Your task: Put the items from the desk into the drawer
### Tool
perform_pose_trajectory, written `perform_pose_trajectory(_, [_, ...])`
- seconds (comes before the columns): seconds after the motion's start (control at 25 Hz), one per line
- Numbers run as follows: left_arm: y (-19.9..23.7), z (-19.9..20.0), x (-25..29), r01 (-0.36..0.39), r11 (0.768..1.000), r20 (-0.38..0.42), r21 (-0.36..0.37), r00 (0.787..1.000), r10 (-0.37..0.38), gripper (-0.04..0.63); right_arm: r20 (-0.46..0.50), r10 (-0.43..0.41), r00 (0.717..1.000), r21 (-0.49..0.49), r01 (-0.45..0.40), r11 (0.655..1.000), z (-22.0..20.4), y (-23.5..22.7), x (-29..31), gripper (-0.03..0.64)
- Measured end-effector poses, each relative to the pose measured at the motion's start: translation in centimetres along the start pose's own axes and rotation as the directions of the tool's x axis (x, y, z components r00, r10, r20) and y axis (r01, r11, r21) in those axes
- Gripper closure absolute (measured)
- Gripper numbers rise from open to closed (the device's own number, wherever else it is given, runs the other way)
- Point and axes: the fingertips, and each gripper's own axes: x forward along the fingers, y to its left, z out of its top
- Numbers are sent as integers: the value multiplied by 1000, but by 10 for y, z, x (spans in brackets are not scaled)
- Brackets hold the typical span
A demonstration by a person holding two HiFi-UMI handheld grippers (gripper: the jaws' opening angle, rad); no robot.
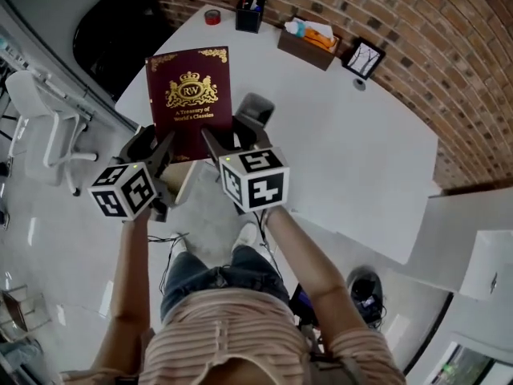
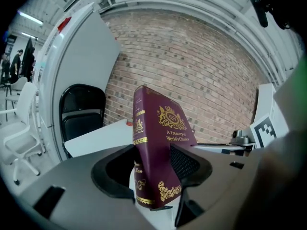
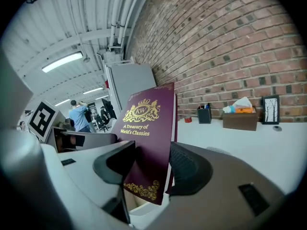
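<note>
Claws on both sides clamp one maroon book, held in the air over the table's near edge. In the head view its gold-printed cover faces the camera and its long axis runs from 6 to 12 o'clock, top edge at 12. The left claw pinches the bottom corner at 7 o'clock, the right claw the corner at 5 o'clock.

The left gripper view alone shows the spine of the book, rising from the left claw, with a black chair at 9 o'clock. The right gripper view shows the page edge of the book in the right claw, and a pen holder, tissue box and picture frame standing on the table at 3 o'clock.
</note>
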Motion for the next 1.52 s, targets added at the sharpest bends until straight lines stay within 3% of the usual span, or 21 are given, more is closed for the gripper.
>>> perform_pose_trajectory(0.64, [170,3,-114,-2,1000,1,26,1000,2,362,25,-13,1000,55,11,998,-38,176,97,385])
perform_pose_trajectory(0.96, [235,-24,-161,62,997,-65,40,996,-59,363,19,-88,996,116,85,990,-84,248,122,385])
perform_pose_trajectory(1.12, [245,-31,-157,100,994,-114,38,989,-95,364,-5,-131,991,152,130,980,-94,251,128,385])
perform_pose_trajectory(1.52, [240,-67,-112,151,989,-201,-2,968,-148,362,-56,-195,979,199,203,959,-127,211,133,388])
